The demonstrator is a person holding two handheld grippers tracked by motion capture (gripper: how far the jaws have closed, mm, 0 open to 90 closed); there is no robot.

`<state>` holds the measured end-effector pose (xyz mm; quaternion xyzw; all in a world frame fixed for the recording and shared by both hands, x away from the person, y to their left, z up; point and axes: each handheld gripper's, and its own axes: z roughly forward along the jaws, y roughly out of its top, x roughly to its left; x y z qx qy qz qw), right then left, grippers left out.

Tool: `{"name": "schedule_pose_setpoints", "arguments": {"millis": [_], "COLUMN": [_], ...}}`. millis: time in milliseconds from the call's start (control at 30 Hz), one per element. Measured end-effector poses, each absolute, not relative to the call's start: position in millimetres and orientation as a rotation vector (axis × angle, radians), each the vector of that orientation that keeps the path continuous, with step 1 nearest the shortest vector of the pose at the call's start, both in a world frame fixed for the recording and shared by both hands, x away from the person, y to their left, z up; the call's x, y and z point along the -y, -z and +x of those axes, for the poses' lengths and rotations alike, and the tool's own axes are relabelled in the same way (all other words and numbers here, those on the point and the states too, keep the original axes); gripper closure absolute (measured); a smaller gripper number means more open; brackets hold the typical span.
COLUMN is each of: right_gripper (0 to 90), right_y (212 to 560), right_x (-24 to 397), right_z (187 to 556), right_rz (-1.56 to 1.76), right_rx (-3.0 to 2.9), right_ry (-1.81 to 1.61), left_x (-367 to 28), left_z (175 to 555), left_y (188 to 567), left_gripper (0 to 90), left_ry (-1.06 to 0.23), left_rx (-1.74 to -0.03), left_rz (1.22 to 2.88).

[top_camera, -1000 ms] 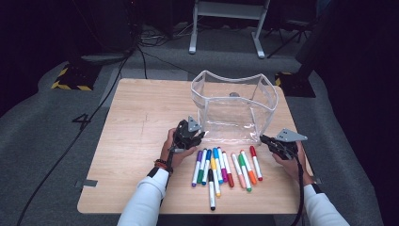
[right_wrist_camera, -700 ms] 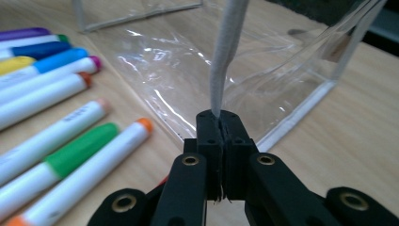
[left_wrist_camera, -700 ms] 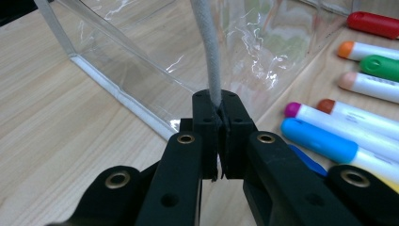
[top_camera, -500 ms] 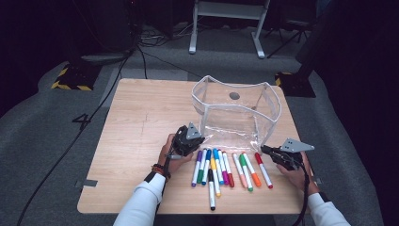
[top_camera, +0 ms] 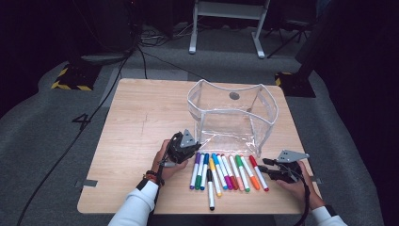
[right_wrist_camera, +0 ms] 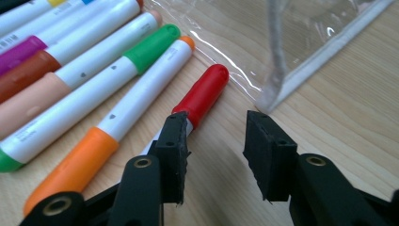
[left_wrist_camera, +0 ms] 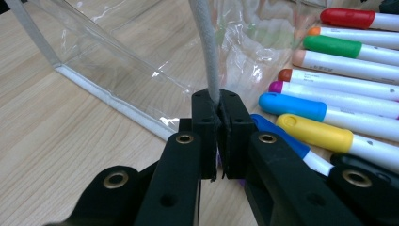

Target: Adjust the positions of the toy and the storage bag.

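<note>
A clear plastic pouch (top_camera: 230, 117) with white trim stands open on the wooden table. My left gripper (top_camera: 195, 144) is shut on the trim at its near left corner; in the left gripper view the white trim (left_wrist_camera: 207, 47) runs up out of the pressed jaws (left_wrist_camera: 217, 110). A row of several coloured markers (top_camera: 226, 172) lies in front of the pouch. My right gripper (top_camera: 260, 165) is low at the row's right end. Its jaws (right_wrist_camera: 214, 136) have just been opening and stand apart over bare wood, the left one beside the red marker (right_wrist_camera: 204, 92).
The table (top_camera: 141, 117) has free wood to the left and behind the pouch. A black-capped marker (top_camera: 210, 188) sticks out toward the near edge. The pouch's near right corner (right_wrist_camera: 273, 94) lies just beyond my right jaws. Cables run on the floor at left.
Both hands have drawn toward the near edge. The left one kept hold of the pouch corner. The right gripper sank beside the red marker and its jaws have parted.
</note>
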<state>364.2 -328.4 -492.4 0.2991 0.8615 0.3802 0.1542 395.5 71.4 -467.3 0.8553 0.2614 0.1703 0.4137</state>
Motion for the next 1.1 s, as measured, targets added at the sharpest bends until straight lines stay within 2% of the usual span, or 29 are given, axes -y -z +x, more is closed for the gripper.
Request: {"name": "schedule_pose_setpoints", "arguments": {"millis": [33, 100, 167, 267, 300, 333, 367, 400, 700, 1000, 1100], "right_gripper": [59.3, 59.1, 59.5, 58.5, 58.4, 58.4, 58.0, 57.1, 54.4, 53.0, 53.2], "right_y": [492, 492, 492, 492, 492, 492, 492, 492, 488, 486, 490], "right_x": [328, 325, 323, 316, 315, 315, 314, 314, 308, 305, 303], "right_z": [364, 363, 363, 362, 362, 362, 362, 362, 361, 362, 363], "right_rz": [0.857, 0.861, 0.864, 0.844, 0.836, 0.836, 0.836, 0.850, 0.831, 0.841, 0.835], "right_rx": [-2.469, -2.472, -2.478, -2.501, -2.503, -2.503, -2.507, -2.496, -2.504, -2.510, -2.528], "right_ry": [-1.090, -1.096, -1.099, -1.102, -1.096, -1.096, -1.092, -1.088, -1.148, -1.171, -1.145], "left_x": [-71, -74, -77, -86, -86, -90, -92, -97, -123, -142, -146], "left_z": [395, 394, 391, 384, 384, 381, 379, 374, 348, 321, 319], "left_y": [467, 467, 466, 463, 463, 463, 464, 466, 476, 500, 501], "left_gripper": [85.3, 75.7, 72.9, 49.5, 45.1, 45.1, 39.9, 26.9, 16.7, 16.2, 15.8], "left_ry": [-0.428, -0.419, -0.398, -0.423, -0.423, -0.425, -0.420, -0.441, -0.382, -0.318, -0.293], "left_rx": [-0.657, -0.656, -0.642, -0.678, -0.678, -0.694, -0.706, -0.727, -0.718, -0.745, -0.757], "left_rz": [2.150, 2.164, 2.163, 2.164, 2.164, 2.168, 2.169, 2.180, 2.214, 2.320, 2.302]}}
